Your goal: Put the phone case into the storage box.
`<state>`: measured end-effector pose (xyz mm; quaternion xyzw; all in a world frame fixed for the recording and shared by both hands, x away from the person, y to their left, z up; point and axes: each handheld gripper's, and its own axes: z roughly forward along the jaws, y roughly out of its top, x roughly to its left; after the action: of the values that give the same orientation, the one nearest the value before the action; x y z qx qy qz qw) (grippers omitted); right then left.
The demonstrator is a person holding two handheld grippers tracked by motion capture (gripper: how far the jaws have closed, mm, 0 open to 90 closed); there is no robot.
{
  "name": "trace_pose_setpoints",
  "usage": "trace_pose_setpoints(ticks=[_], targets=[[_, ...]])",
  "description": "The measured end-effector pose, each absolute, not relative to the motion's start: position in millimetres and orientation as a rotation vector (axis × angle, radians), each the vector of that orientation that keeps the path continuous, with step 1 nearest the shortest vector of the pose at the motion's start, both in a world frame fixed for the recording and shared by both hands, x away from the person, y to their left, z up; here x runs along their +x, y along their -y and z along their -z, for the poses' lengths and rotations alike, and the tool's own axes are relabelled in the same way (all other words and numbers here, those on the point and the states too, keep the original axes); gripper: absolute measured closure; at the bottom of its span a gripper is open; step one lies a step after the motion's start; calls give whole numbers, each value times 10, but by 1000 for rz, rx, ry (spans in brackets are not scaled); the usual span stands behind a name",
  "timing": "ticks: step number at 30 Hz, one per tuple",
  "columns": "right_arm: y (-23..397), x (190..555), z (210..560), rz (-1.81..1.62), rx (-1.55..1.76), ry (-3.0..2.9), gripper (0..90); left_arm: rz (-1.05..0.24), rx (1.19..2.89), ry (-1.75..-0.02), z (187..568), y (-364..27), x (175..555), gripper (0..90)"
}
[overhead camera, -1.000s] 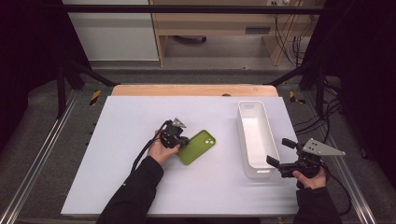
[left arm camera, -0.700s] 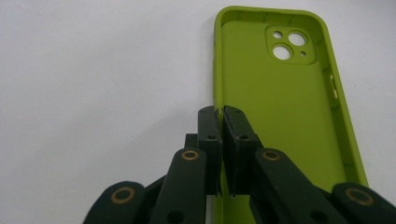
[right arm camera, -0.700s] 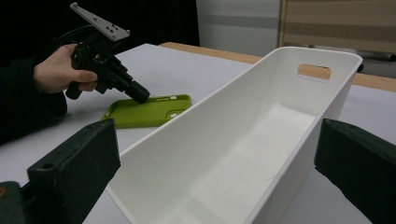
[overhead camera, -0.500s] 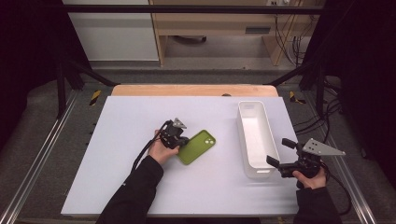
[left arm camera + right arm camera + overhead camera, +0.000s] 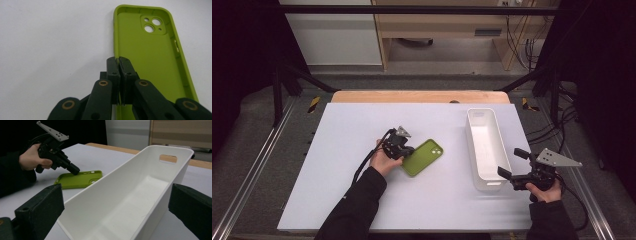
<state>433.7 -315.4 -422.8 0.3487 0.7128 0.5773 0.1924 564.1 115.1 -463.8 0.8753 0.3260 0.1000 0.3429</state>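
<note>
- The white bin (image 5: 484,150) sits on the table (image 5: 337,190) with nothing inside.
- The green phone case (image 5: 423,157) lies beside it.
- The left gripper (image 5: 119,65) pinches the case's side wall.
- The right gripper (image 5: 513,163) has its jaws wide apart near the bin's end.

From my remote station I see a white counter (image 5: 337,200) with a bare wooden strip (image 5: 419,97) along its far edge. Aluminium rails (image 5: 252,175) flank it on both sides, with yellow-and-black hazard tape (image 5: 314,103) near the far left corner and another patch (image 5: 528,104) at the far right. Beyond stands a white cabinet (image 5: 332,37), beside it a light wooden piece of furniture (image 5: 442,30). Cables (image 5: 519,30) hang at the back right. Black frame struts (image 5: 279,80) cross the dark surroundings.
</note>
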Motion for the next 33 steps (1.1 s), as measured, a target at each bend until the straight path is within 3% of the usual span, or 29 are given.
trace_pose_setpoints(ticks=[33], targets=[[3153, 4326, 4209, -1621, 976, -1998, 8, -321, 2171, -735, 4219, -1202, 5323, 876]])
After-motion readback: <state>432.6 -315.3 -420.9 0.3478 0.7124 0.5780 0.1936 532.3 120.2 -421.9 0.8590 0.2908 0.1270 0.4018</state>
